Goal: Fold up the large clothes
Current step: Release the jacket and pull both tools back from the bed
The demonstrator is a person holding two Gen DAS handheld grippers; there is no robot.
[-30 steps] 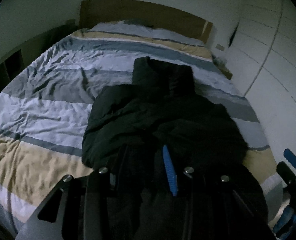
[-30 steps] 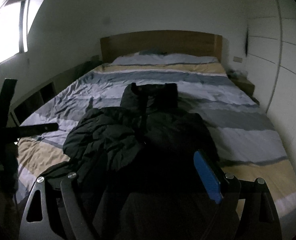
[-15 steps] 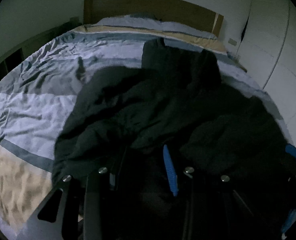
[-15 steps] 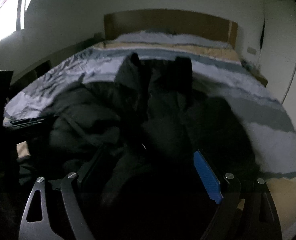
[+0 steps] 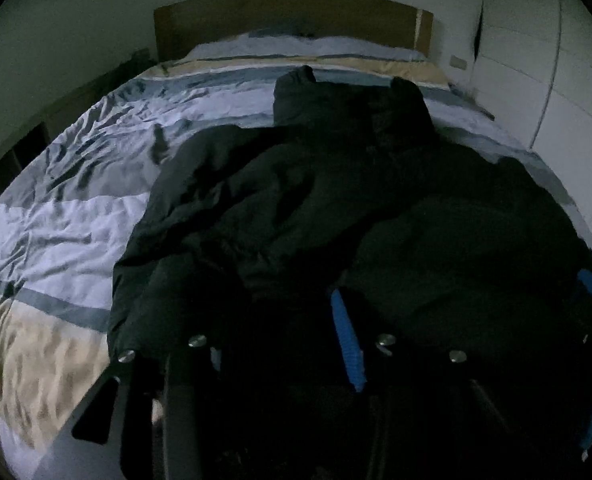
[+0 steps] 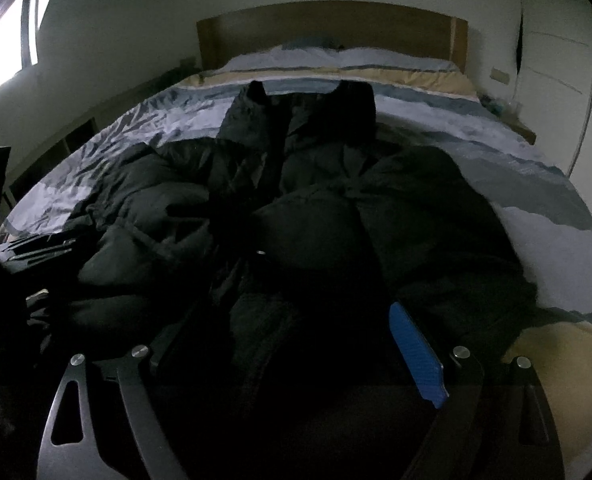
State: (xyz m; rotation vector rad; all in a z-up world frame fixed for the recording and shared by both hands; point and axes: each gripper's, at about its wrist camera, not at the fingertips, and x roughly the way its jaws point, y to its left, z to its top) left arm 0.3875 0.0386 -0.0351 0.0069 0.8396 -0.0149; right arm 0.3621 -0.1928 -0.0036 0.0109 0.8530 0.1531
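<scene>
The bed carries my black puffy jacket, sprawled across its middle, collar toward the headboard. It looks bulky, soft and slippery, so I'd grip the hem, not the padding. My right claw stands spread wide over the fabric; my left claw is opening, cloth between its jaws.

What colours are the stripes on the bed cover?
The bed cover has wide stripes of pale blue-white, grey and sandy yellow. The left wrist view shows them best.
</scene>
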